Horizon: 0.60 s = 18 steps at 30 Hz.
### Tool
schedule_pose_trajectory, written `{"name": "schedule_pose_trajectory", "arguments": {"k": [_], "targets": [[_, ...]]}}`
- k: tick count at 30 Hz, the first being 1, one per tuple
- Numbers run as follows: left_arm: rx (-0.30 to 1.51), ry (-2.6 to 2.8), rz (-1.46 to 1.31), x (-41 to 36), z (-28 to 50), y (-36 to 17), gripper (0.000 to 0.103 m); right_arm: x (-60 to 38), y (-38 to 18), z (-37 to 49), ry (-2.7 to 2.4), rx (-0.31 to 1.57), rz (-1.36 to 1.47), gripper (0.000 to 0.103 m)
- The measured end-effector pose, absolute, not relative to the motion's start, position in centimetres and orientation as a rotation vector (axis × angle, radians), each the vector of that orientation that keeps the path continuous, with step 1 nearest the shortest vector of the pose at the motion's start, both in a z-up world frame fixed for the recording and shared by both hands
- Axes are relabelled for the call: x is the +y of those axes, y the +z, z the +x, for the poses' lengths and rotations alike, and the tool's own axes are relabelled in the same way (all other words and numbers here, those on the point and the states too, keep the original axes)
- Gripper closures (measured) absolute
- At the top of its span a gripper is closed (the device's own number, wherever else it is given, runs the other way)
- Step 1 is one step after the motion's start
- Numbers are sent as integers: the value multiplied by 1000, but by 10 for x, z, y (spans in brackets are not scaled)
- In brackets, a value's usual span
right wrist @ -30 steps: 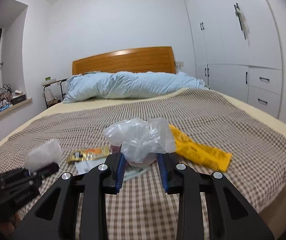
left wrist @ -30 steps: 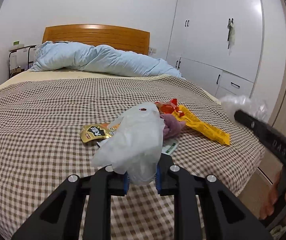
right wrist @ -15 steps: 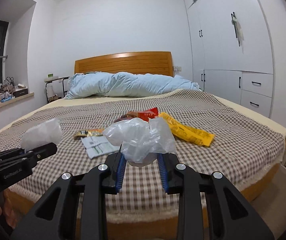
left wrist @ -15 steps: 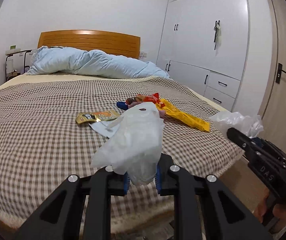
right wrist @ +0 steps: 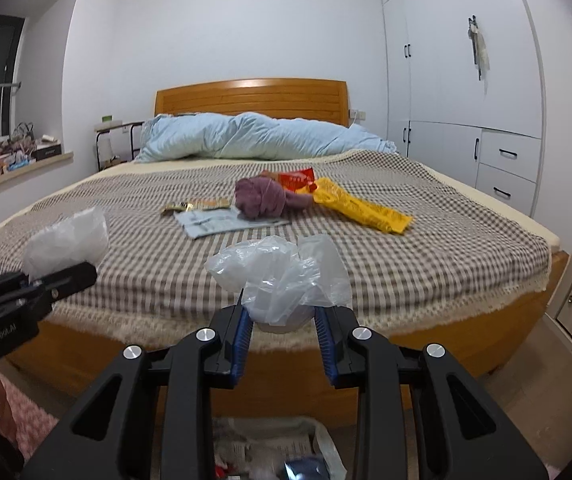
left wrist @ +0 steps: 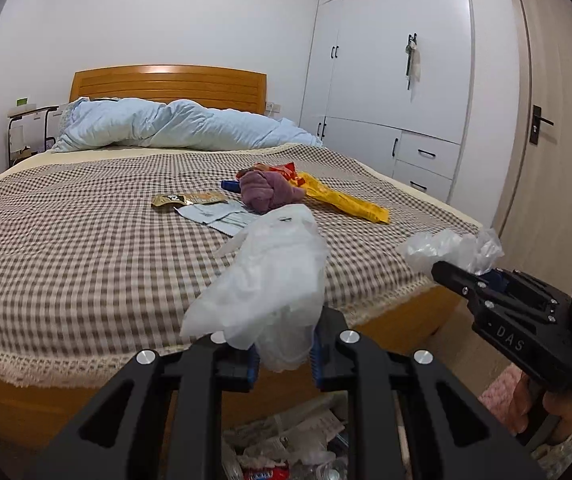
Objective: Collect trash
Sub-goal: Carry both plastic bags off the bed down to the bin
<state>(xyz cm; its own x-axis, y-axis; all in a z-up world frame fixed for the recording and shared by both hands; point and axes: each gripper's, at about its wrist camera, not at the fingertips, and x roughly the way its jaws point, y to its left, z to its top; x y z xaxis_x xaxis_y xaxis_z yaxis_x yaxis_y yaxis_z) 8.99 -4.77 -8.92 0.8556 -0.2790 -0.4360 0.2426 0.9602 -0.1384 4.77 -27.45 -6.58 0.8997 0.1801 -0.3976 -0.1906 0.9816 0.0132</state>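
My left gripper (left wrist: 282,354) is shut on a crumpled white plastic wrapper (left wrist: 270,280), held out past the foot of the bed. My right gripper (right wrist: 282,332) is shut on a clear crumpled plastic bag (right wrist: 282,276). Each gripper shows in the other's view: the right gripper (left wrist: 466,276) at the right with the clear plastic bag (left wrist: 450,246), the left gripper (right wrist: 66,276) at the left with the white wrapper (right wrist: 66,240). Below both, on the floor, sits a trash bin (left wrist: 286,448) with wrappers in it, also seen as the bin (right wrist: 278,452). On the checked bedspread lie a yellow packet (left wrist: 346,200), a gold packet (left wrist: 190,199), paper (left wrist: 218,216) and a purple cloth (left wrist: 266,190).
The bed (right wrist: 366,240) with a wooden frame fills the middle; a blue duvet (left wrist: 182,128) lies at the headboard. White wardrobes (left wrist: 398,80) and a door (left wrist: 554,120) stand to the right. A person's hand (left wrist: 554,412) holds the right gripper. A pink rug (right wrist: 18,412) lies at the floor's left.
Both grippers have drawn back from over the bed to beyond its foot and sunk a little, still holding their plastic. The trash bin has come into view below them.
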Motion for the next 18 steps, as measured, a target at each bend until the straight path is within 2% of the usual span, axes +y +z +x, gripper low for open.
{"name": "schedule_pose_trajectory", "arguments": {"k": [18], "targets": [[562,-346,-74,-61,28,-112,86,-292,-103,-12,214,583,-10,74]]}}
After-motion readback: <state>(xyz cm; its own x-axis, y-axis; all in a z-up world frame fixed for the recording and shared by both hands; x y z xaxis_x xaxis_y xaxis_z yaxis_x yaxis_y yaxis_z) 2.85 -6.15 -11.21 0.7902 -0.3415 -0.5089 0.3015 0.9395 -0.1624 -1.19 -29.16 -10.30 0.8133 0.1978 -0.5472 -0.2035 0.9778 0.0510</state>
